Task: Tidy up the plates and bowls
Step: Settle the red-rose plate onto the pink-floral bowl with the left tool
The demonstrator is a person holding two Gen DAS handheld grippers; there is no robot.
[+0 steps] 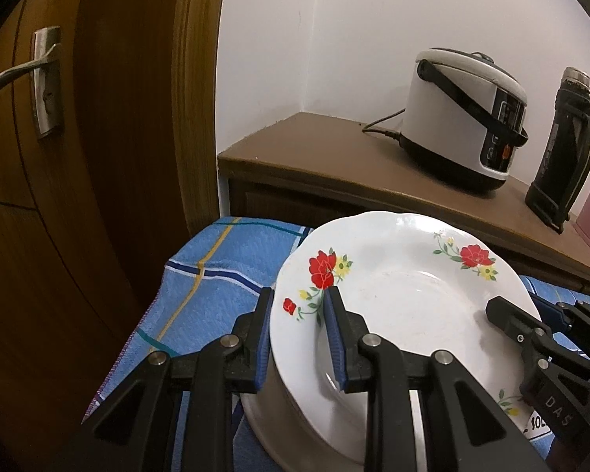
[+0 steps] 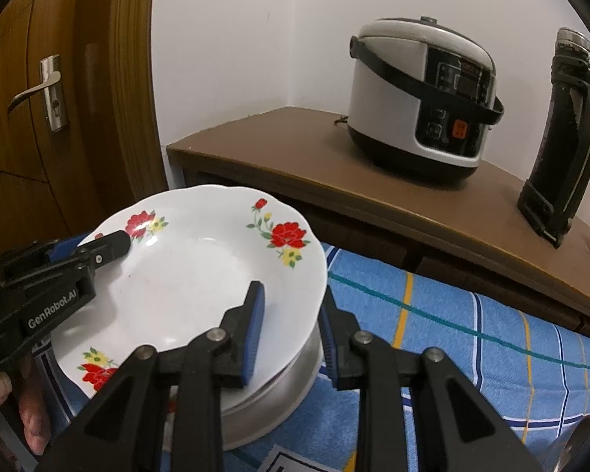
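Both grippers clamp one flowered plate over the blue checked cloth.

At far left stands a wooden door [image 1: 78,157]. The left gripper [image 1: 301,328] is nearly closed, its pads pinching the left rim of the plate [image 1: 405,295], which sits atop a stack of dishes [image 2: 291,385] on the cloth [image 1: 216,275]. The right gripper [image 2: 291,332] grips the plate's right rim the same way. Far right, on a brown cabinet [image 2: 287,149], stand a rice cooker [image 2: 421,98] and a dark flask [image 2: 566,137].

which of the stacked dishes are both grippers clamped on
The top floral plate, gripped by left gripper and right gripper; the plainer dishes beneath it aren't gripped.
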